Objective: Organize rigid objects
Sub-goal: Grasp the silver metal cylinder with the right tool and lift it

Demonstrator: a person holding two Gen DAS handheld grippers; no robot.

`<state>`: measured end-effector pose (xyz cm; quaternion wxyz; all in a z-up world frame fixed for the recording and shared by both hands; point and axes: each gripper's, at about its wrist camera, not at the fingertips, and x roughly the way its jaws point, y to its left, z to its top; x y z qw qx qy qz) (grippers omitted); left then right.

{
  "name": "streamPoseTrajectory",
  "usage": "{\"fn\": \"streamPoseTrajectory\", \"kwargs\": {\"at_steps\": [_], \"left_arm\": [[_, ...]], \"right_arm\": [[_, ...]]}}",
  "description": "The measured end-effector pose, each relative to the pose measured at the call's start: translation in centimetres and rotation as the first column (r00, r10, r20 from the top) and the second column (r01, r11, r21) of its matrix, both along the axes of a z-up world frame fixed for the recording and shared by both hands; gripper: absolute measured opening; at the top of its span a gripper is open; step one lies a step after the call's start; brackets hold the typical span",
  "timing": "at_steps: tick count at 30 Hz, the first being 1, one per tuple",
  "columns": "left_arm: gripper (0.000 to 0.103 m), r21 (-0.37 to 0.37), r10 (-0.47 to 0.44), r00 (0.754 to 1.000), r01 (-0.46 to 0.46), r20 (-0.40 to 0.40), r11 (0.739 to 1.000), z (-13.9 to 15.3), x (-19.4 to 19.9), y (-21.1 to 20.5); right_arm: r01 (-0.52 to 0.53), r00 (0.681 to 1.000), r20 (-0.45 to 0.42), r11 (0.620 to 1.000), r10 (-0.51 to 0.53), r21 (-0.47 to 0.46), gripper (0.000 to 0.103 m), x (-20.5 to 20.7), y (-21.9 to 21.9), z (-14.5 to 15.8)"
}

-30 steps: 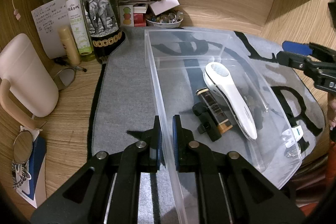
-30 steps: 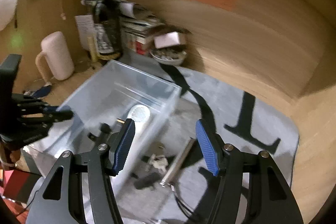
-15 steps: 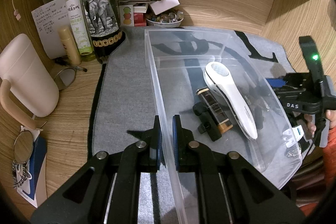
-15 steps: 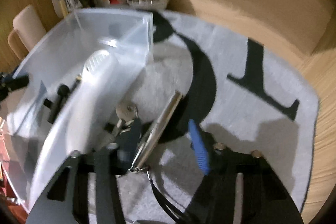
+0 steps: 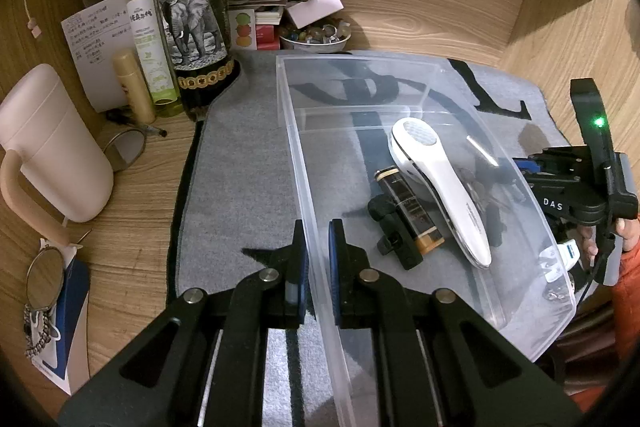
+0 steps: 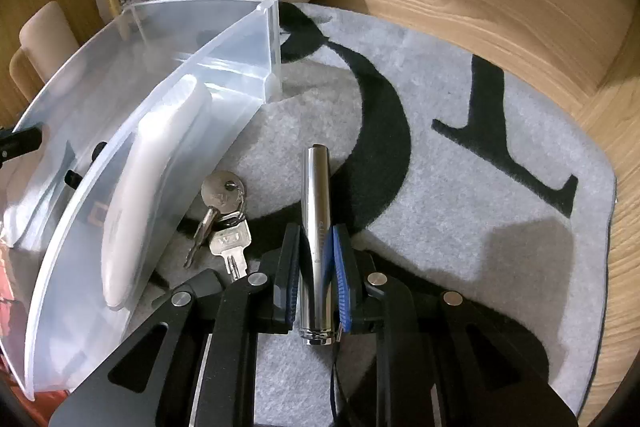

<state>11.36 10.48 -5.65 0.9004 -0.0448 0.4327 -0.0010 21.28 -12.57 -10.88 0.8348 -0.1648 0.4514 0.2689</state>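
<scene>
My left tongs [image 5: 317,251] pinch the clear bin's [image 5: 400,67] near wall on the grey mat [image 5: 240,167]. Only my right-wrist view shows my right tongs [image 6: 316,259] clamped on the steel tube [image 6: 316,195], keys [image 6: 224,211] just beside, against the bin's outer wall.

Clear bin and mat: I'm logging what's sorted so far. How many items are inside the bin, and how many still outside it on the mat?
Inside the clear bin: 3 (white handheld device, brown tube, black clip)
Outside on the mat: 2 (metal cylinder, keys)
Total: 5
</scene>
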Motion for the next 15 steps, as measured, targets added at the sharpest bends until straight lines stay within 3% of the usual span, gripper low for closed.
{"fn": "streamPoseTrajectory", "kwargs": {"at_steps": [6, 15], "left_arm": [[0.009, 0.001, 0.000, 1.000, 0.000, 0.001, 1.000, 0.0, 0.0, 0.0], [0.009, 0.002, -0.001, 1.000, 0.001, -0.001, 1.000, 0.0, 0.0, -0.1]], "right_arm": [[0.012, 0.999, 0.035, 0.999, -0.013, 0.034, 0.014, -0.2, -0.4, 1.7], [0.010, 0.989, 0.143, 0.995, -0.025, 0.101, 0.014, -0.9, -0.7, 6.5]]}}
